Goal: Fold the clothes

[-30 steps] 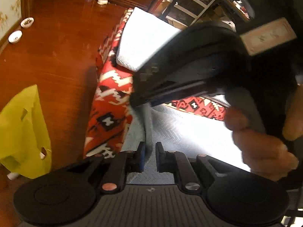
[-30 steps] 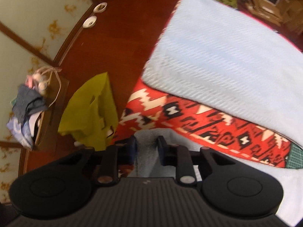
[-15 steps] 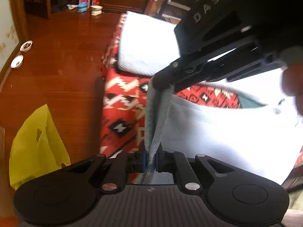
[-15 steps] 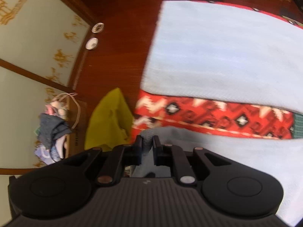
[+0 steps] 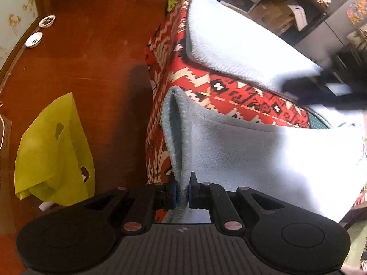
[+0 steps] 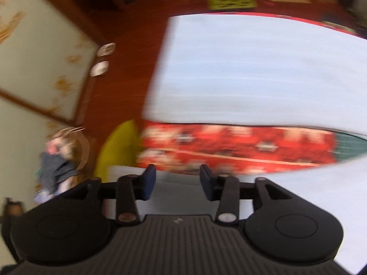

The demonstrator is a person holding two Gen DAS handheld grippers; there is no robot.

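A pale grey-blue fleece cloth [image 5: 263,153] lies doubled over on the red patterned table cover [image 5: 240,96]. My left gripper [image 5: 182,189] is shut on the cloth's folded left edge, which loops up in front of it. In the blurred right wrist view my right gripper [image 6: 177,184] stands open above the same cloth [image 6: 309,190], nothing between its fingers. That right gripper shows as a dark blur [image 5: 332,89] at the right of the left wrist view. A folded white towel [image 5: 234,43] lies farther back on the table [image 6: 252,73].
A yellow bag [image 5: 55,151] sits on the wooden floor left of the table. Two small bowls [image 5: 40,31] stand by the wall. Shelves and boxes [image 5: 275,6] lie behind the table. A pile of dark clothes [image 6: 57,165] rests at the left.
My right gripper has let go of the cloth's edge and opened, and has drawn away to the right. My left gripper stays shut on the fold, which now droops lower.
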